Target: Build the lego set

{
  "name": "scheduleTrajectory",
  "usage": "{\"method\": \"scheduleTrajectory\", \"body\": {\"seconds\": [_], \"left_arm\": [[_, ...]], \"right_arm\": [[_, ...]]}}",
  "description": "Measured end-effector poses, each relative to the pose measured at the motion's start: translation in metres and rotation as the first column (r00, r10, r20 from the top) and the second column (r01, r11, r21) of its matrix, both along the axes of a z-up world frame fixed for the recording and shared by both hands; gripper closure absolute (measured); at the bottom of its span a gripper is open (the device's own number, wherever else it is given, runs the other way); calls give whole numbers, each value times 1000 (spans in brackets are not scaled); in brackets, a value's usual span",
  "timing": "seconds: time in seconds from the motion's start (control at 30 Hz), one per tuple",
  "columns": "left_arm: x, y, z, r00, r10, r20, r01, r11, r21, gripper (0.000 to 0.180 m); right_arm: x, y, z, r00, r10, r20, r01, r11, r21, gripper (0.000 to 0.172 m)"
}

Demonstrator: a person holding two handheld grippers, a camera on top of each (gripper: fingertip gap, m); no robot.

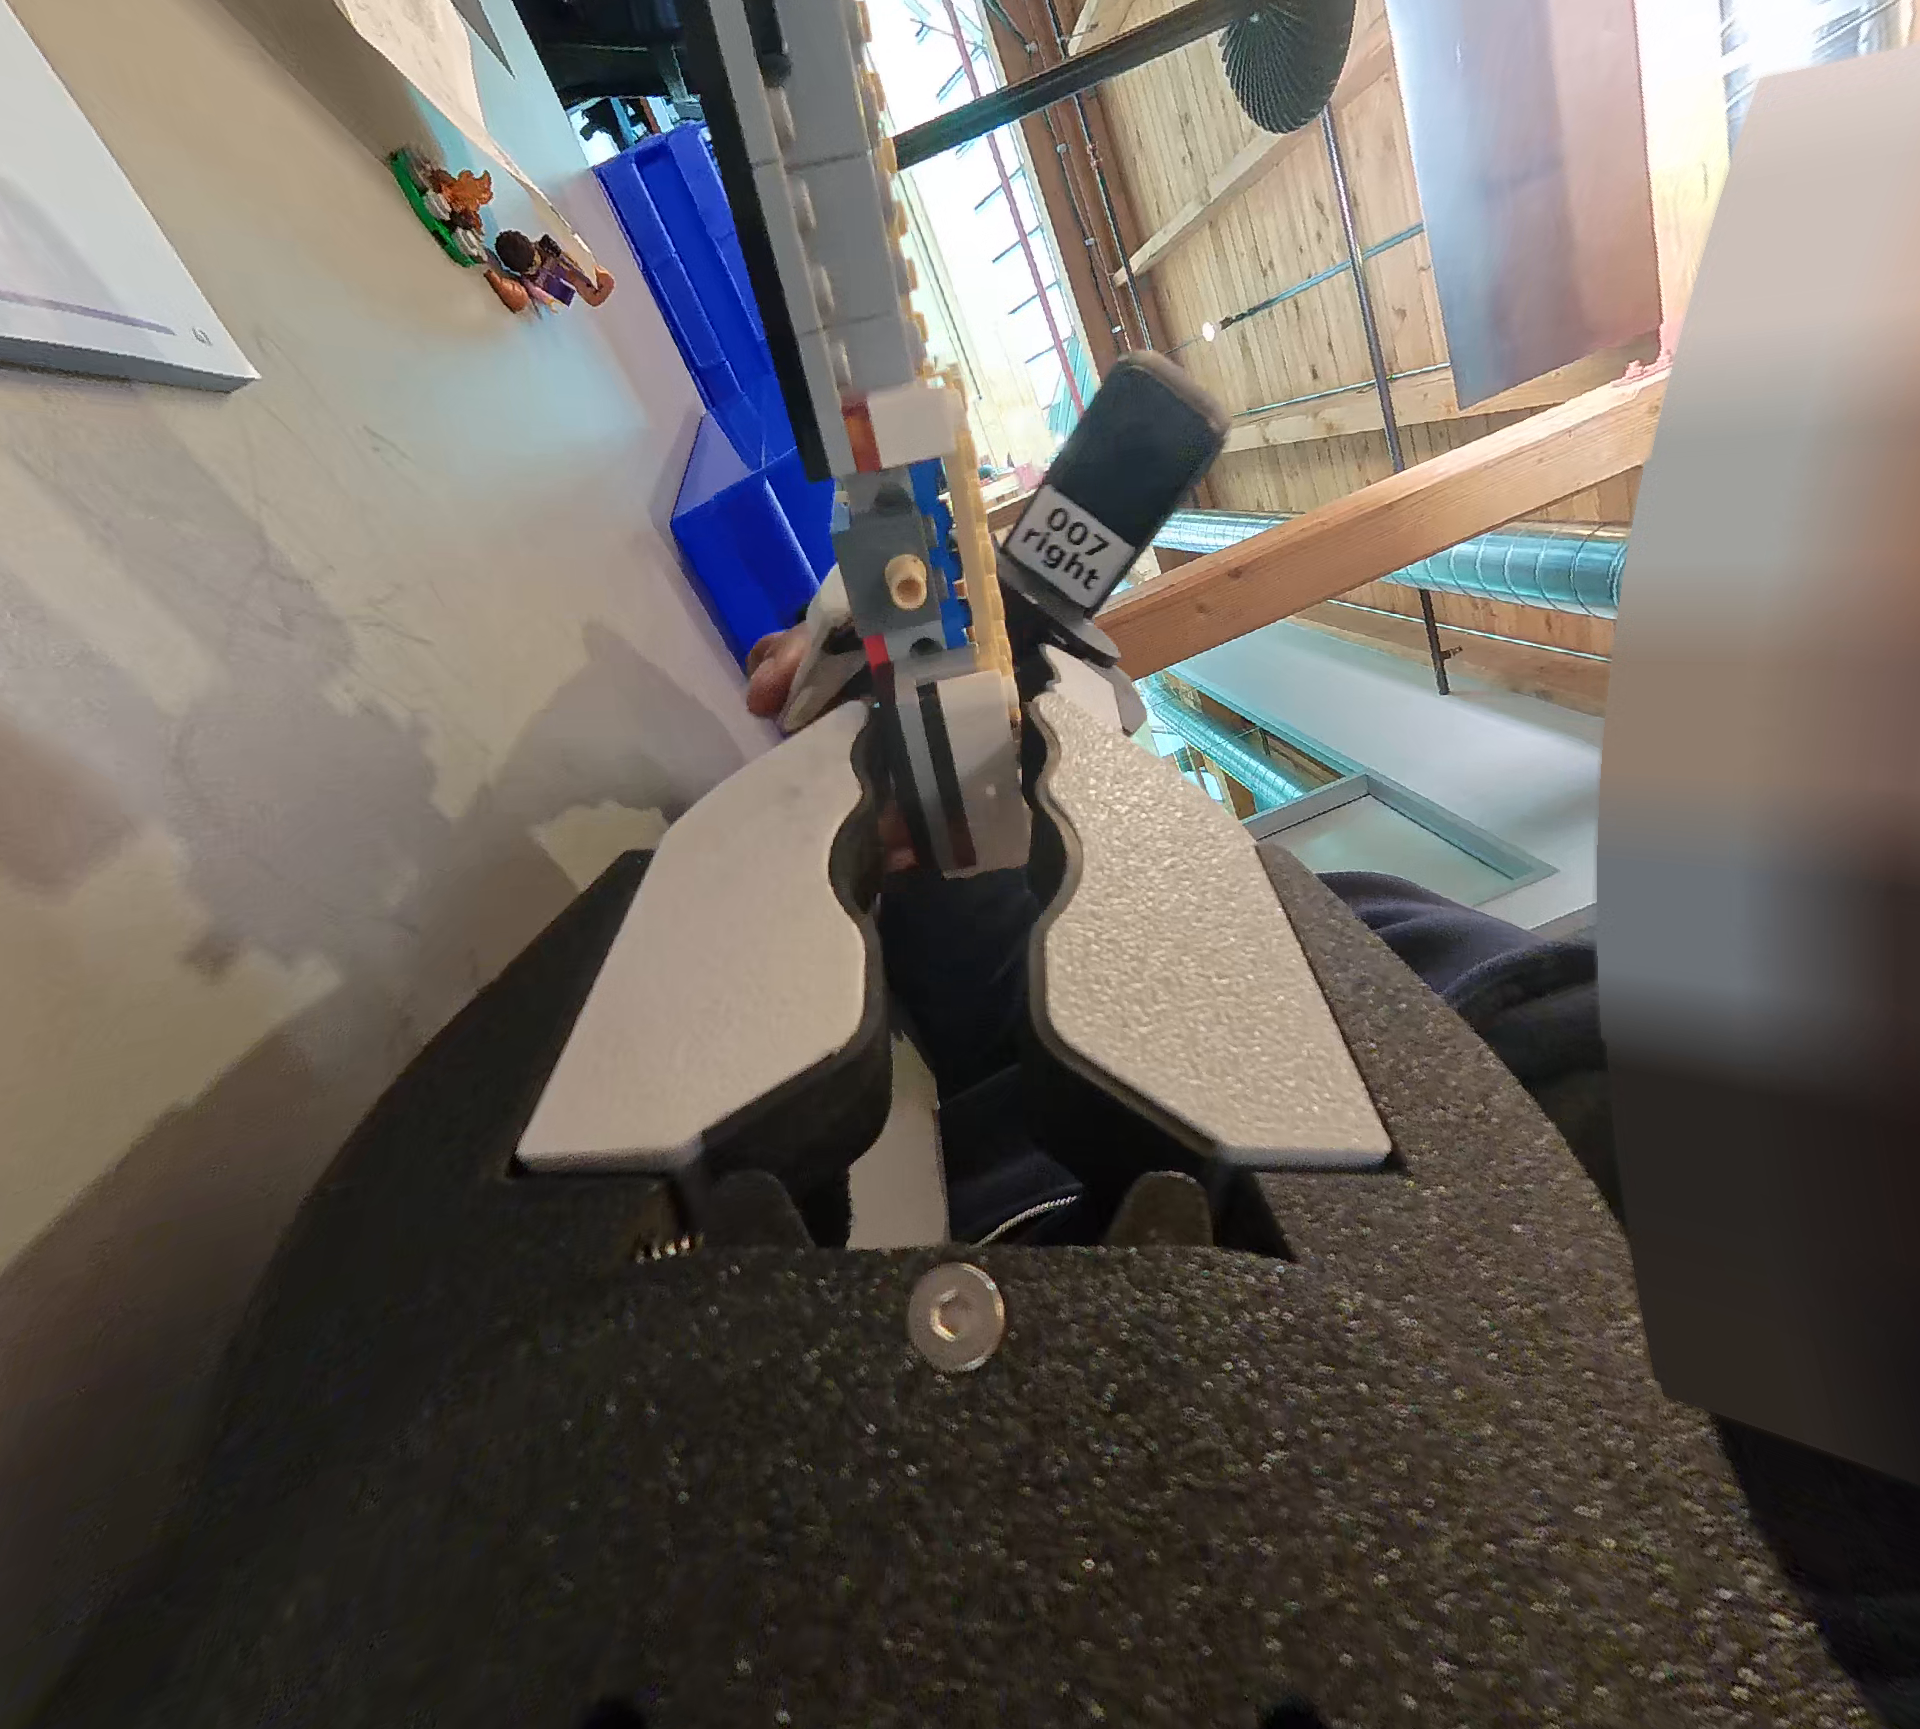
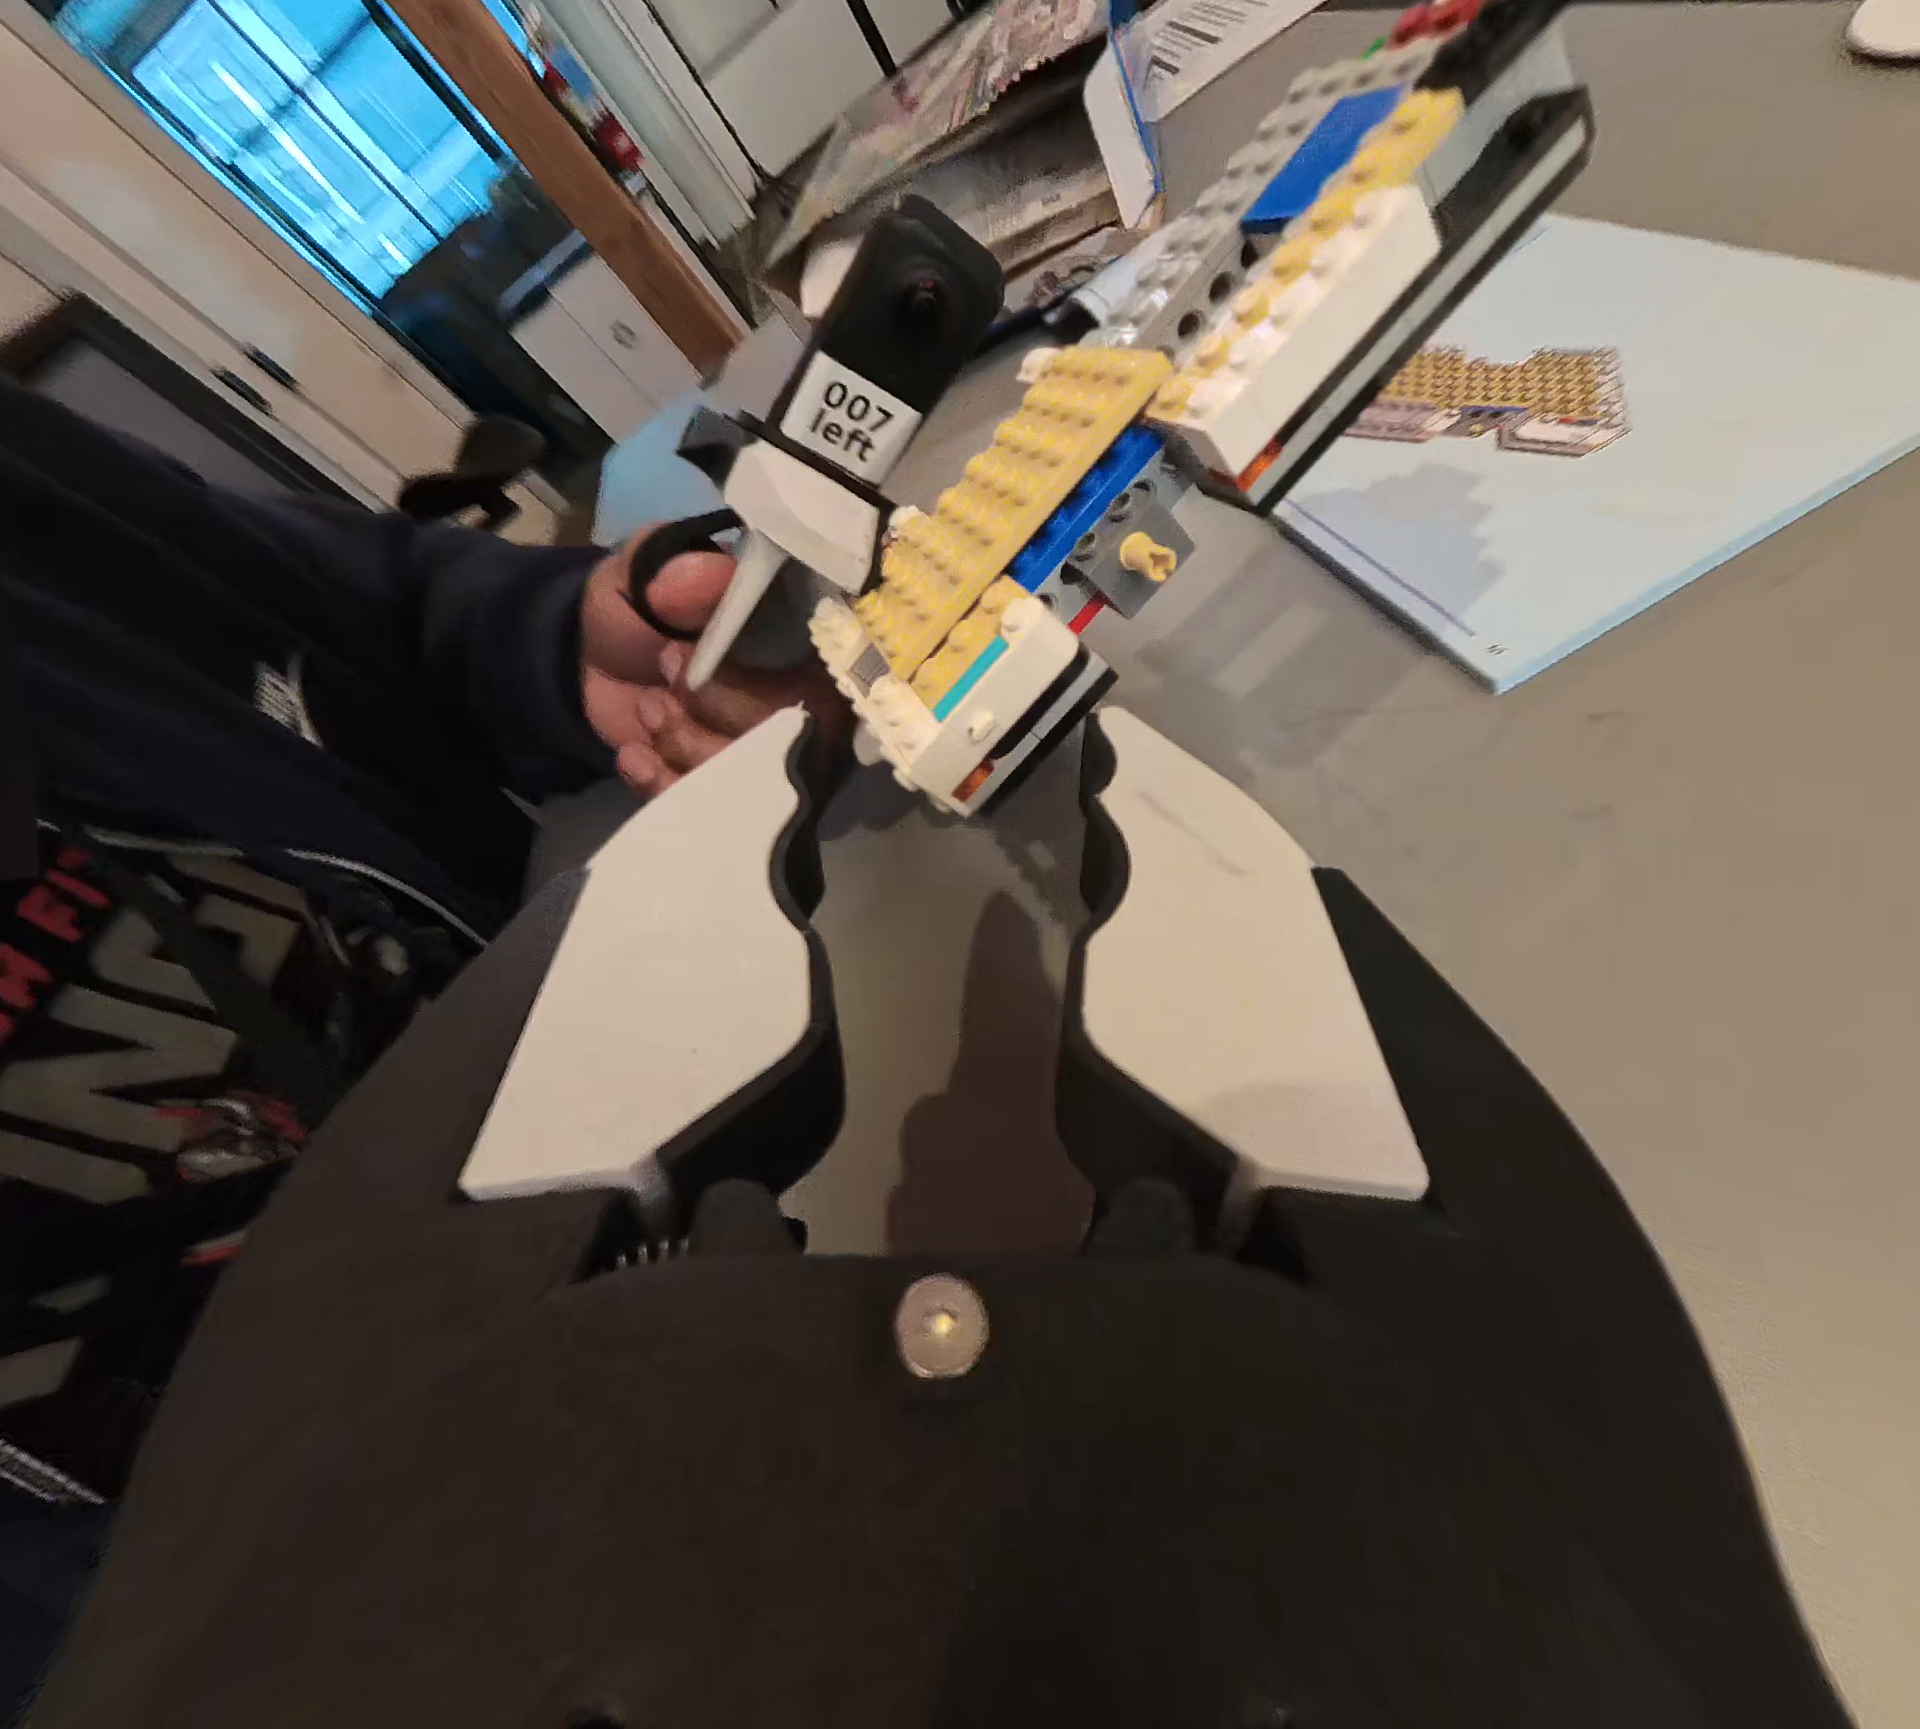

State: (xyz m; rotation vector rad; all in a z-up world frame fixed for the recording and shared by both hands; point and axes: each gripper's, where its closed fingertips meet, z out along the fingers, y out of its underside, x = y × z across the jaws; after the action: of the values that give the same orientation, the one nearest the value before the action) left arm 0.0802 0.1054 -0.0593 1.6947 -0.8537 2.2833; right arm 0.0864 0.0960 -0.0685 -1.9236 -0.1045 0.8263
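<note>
Lying beneath everything, a grey bench (image 2: 1558, 848) is seen, with a pale blue instruction sheet (image 2: 1662, 453) at its far right. Above it, a long brick model (image 2: 1039, 474) of yellow, blue, white and grey pieces is held off the bench. Its near end is clamped narrowly by the left gripper (image 1: 951, 744). The right gripper (image 2: 940, 744) is spread wide about the same end, its pads not pressing. The model appears partly built; how much is left cannot be told.

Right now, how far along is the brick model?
Done: many tan, blue, white and grey bricks already joined into one long model. In hand: left gripper clamps its end; right gripper is open at that end. Left: cannot tell; the open booklet lies on the table.
</note>
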Motion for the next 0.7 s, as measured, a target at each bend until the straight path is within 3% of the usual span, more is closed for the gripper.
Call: {"method": "scheduleTrajectory", "body": {"seconds": [0.23,0.53,0.7], "left_arm": [[1,-5,-11,998,-21,-65,23,999,31,157],[-2,-22,-20,988,-96,-124,107,991,84,156],[-5,-33,-24,977,-147,-152,163,982,99,156]], "right_arm": [[13,-9,5,950,-6,314,-13,998,58,124],[16,-10,14,864,-27,502,-66,984,166,117],[8,-9,13,778,53,626,-170,977,128,117]]}}
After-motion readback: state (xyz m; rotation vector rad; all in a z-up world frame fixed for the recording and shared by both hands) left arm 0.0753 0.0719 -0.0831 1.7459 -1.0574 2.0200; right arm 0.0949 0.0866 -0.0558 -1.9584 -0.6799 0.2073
